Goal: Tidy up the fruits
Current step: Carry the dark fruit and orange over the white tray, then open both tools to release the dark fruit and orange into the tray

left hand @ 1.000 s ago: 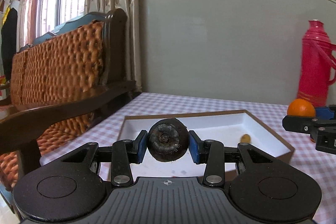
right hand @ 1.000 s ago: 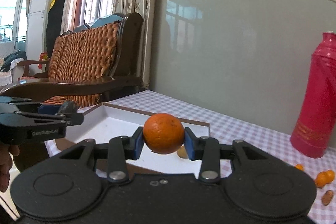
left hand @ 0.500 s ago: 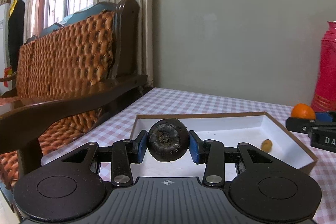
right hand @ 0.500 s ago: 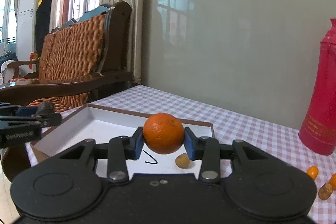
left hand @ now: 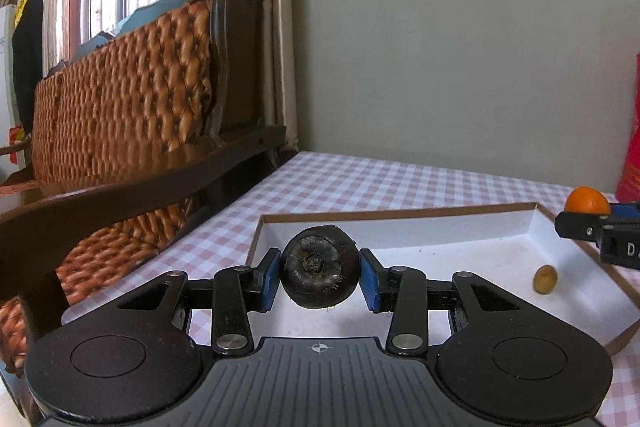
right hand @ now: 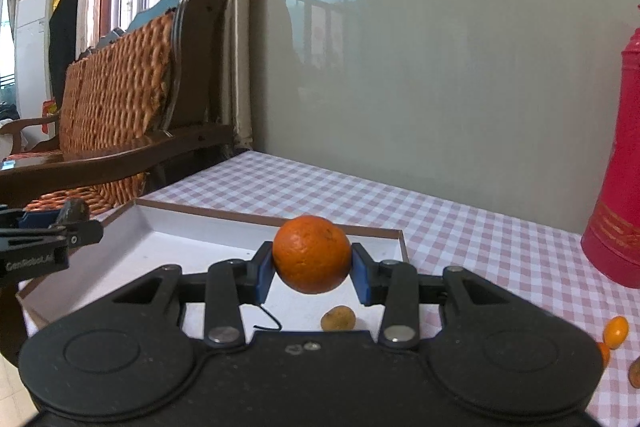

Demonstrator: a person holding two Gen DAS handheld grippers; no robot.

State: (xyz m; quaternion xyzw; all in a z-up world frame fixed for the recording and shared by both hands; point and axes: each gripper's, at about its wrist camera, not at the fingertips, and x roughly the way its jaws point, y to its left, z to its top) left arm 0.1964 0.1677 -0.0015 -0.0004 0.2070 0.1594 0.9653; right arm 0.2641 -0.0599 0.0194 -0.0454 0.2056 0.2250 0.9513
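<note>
My left gripper [left hand: 320, 277] is shut on a dark, wrinkled round fruit [left hand: 319, 277] and holds it over the near left part of a white shallow box [left hand: 440, 227] with a brown rim. My right gripper [right hand: 313, 269] is shut on an orange [right hand: 312, 254] above the box [right hand: 192, 247]. A small yellow-brown fruit [left hand: 545, 279] lies on the box floor; it also shows in the right wrist view [right hand: 338, 319]. The right gripper with its orange [left hand: 587, 201] shows at the right edge of the left wrist view.
The box sits on a pink checked tablecloth [right hand: 460, 227]. A red thermos [right hand: 616, 195] stands at the right. Small orange and brown fruits [right hand: 615, 333] lie on the cloth near it. A wooden wicker-backed bench [left hand: 132, 115] stands left of the table.
Both grippers have moved forward and left over the box, each still holding its fruit. The box and the small fruit in it look closer now.
</note>
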